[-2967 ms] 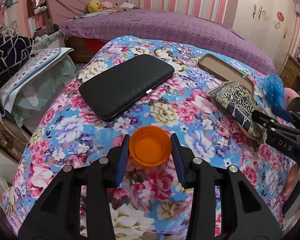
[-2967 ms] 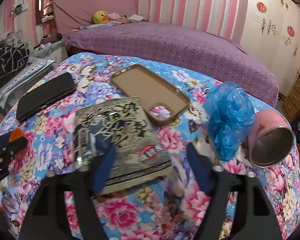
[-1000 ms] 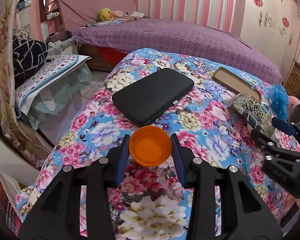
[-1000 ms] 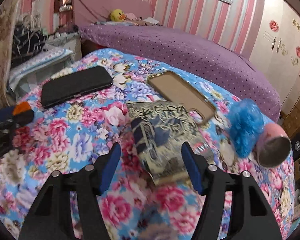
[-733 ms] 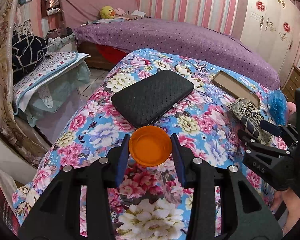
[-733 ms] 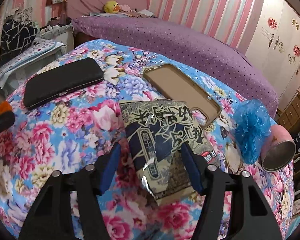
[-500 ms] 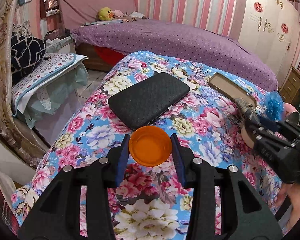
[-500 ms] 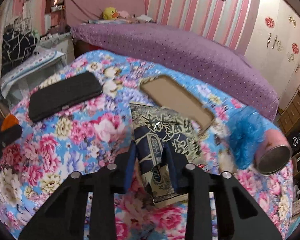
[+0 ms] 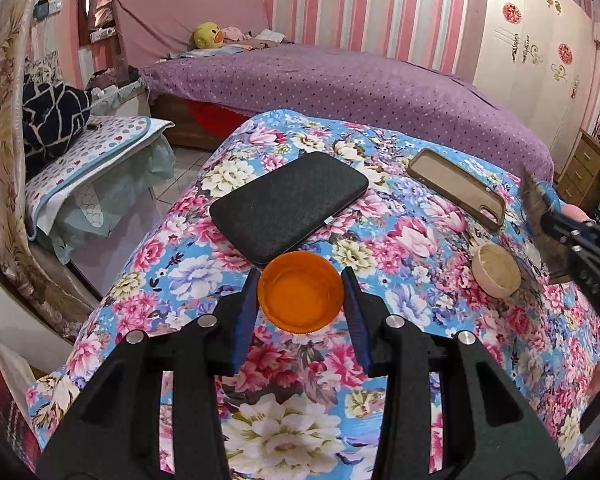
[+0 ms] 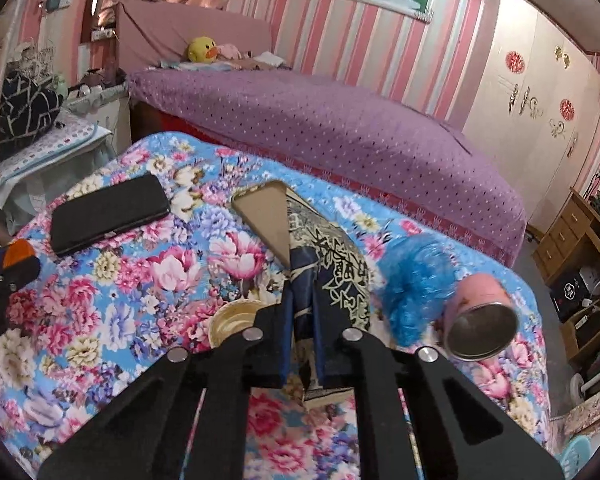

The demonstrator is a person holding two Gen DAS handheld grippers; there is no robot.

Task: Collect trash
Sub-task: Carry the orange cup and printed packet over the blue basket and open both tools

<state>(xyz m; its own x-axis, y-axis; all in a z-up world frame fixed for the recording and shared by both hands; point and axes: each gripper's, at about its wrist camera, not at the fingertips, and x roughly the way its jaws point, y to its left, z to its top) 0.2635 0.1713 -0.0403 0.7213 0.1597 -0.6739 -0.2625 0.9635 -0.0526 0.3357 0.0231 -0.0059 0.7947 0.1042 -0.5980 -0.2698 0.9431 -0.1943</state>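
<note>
An orange bottle cap sits between the blue pads of my left gripper, which is shut on it above the floral cloth. A dark packet with gold pattern is pinched at its near end by my right gripper, shut on it, and it hangs tilted above the cloth. In the left wrist view that right gripper comes in at the right edge with the packet. A crumpled blue plastic bag lies right of the packet. A round beige lid rests on the cloth just left of my right gripper.
On the floral-covered table lie a black case, a tan phone case and a pink tin on its side. A purple bed stands behind. A covered side table is at the left, drawers at the right.
My right gripper closed on the patterned packet and lifted it off the cloth, uncovering the beige lid. The left gripper kept still with the orange cap.
</note>
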